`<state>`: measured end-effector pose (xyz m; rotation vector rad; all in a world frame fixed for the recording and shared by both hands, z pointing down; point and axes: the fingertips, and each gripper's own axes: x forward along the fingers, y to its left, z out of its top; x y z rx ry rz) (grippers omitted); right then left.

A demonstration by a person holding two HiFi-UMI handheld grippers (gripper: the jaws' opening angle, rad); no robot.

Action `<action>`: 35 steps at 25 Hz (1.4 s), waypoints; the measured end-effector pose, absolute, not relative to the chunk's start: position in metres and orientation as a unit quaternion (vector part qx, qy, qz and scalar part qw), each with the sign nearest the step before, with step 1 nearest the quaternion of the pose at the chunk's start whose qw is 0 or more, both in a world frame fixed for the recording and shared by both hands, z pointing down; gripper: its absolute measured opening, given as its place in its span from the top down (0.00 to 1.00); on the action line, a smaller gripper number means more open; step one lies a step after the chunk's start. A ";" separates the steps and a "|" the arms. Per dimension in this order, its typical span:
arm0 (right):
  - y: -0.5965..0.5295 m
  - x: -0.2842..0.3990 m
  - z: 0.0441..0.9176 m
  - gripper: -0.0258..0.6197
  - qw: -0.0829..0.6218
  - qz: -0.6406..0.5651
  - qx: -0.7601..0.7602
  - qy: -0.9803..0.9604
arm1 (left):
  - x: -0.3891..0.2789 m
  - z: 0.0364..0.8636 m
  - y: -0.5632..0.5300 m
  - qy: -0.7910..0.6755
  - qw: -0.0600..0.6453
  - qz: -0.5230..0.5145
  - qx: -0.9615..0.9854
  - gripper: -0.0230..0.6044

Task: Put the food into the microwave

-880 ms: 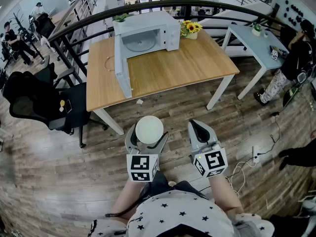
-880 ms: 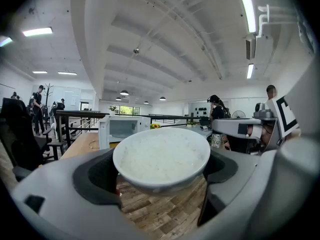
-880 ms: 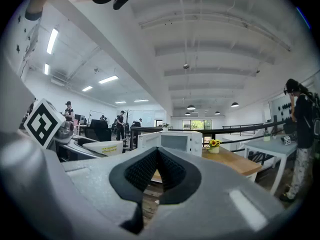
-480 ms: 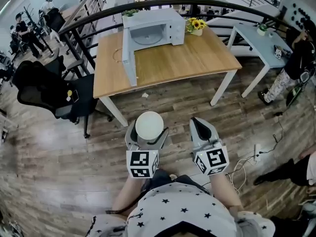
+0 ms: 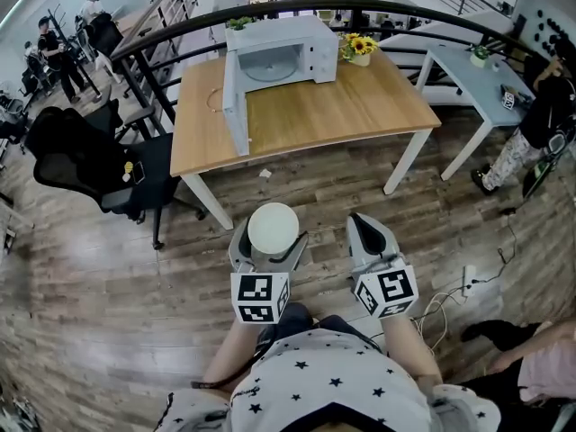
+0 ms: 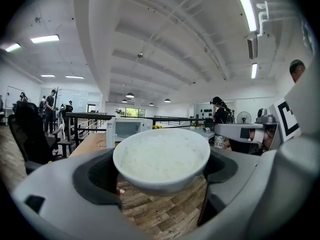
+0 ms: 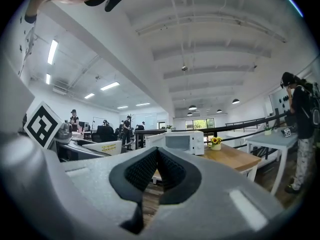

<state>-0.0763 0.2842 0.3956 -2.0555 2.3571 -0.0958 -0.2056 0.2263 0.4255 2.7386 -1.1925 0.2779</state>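
A white bowl of rice (image 5: 273,229) sits between the jaws of my left gripper (image 5: 270,239), which is shut on its sides; the bowl (image 6: 162,159) is level and fills the left gripper view. My right gripper (image 5: 364,232) is beside it, shut with nothing between its pads (image 7: 157,153). Both are held over the wooden floor, well short of the table. The white microwave (image 5: 274,57) stands at the far side of the wooden table (image 5: 333,115) with its door (image 5: 234,106) swung open to the left and the turntable showing. It also shows small in both gripper views as the microwave (image 6: 125,129) (image 7: 180,141).
A pot of sunflowers (image 5: 357,50) stands right of the microwave. A black office chair (image 5: 81,165) sits left of the table, a pale blue table (image 5: 468,75) to its right. A curved black railing (image 5: 378,12) runs behind. People stand at both sides. White cables (image 5: 441,304) lie on the floor.
The head view has shifted a little, so the table and microwave sit further right in it. Both grippers keep their pose, the bowl still in the left one. A person has come into the lower right corner.
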 end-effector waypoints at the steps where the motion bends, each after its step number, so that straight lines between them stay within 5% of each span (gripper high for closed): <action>1: 0.284 -0.075 0.396 0.95 0.007 -0.033 -0.656 0.754 | -0.205 0.425 0.227 -0.397 0.070 0.092 0.910 0.20; 35: 0.099 0.027 0.384 0.95 0.008 -0.025 -0.669 0.743 | -0.094 0.420 0.034 -0.361 0.071 0.082 0.926 0.20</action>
